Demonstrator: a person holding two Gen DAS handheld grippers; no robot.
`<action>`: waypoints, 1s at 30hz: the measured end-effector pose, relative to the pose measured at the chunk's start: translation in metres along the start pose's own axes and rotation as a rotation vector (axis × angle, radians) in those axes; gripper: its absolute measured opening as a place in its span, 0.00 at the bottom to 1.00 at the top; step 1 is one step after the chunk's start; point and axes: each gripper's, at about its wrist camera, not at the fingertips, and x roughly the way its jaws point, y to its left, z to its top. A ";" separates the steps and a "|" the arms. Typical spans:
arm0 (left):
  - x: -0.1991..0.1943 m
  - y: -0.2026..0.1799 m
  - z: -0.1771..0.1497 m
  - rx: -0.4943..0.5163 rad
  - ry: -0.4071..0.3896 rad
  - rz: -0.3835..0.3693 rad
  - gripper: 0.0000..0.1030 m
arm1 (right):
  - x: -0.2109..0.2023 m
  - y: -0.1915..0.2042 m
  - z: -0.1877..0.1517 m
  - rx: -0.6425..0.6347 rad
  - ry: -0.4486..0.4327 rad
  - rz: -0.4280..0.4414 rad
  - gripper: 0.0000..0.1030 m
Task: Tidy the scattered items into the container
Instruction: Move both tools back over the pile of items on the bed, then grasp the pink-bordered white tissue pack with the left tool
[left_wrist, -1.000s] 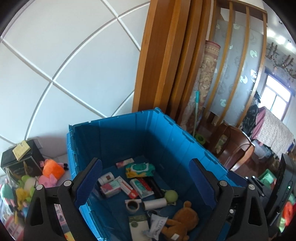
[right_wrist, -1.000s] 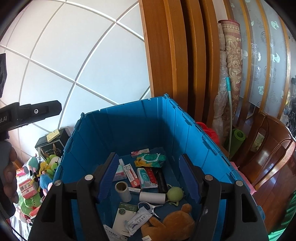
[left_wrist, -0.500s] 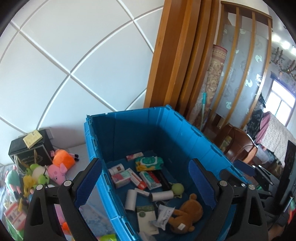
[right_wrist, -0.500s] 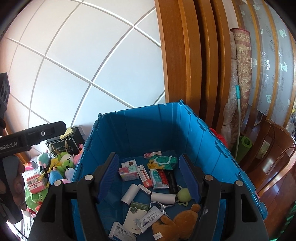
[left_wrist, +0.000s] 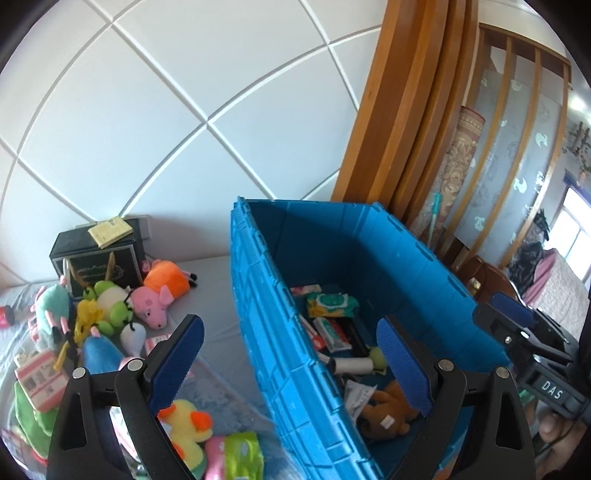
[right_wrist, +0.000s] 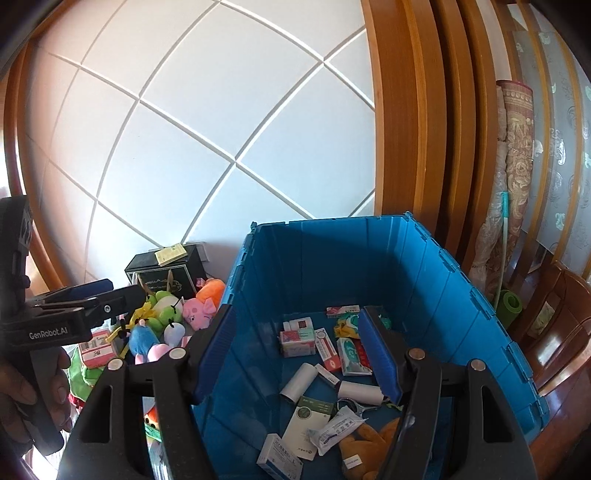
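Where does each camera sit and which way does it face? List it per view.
Left wrist: on the left gripper, open, facing the blue bin wall and plush toys; the right gripper shows at right.
Right wrist: on the right gripper, open, looking into the bin; the left gripper and hand show at left.
Shared: bin, brown bear, toys.

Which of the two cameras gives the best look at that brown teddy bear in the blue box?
Neither is ideal. The left wrist view shows more of the brown teddy bear, though a gripper finger overlaps it. In the right wrist view it sits at the frame's bottom, partly hidden.
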 end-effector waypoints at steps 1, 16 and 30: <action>-0.004 0.009 -0.004 -0.010 0.001 0.006 0.93 | 0.000 0.008 -0.001 -0.006 0.003 0.007 0.65; -0.070 0.154 -0.067 -0.104 -0.001 0.126 0.93 | 0.005 0.142 -0.010 -0.082 0.025 0.083 0.65; -0.138 0.355 -0.179 -0.339 0.070 0.373 0.93 | 0.025 0.284 -0.037 -0.169 0.076 0.189 0.66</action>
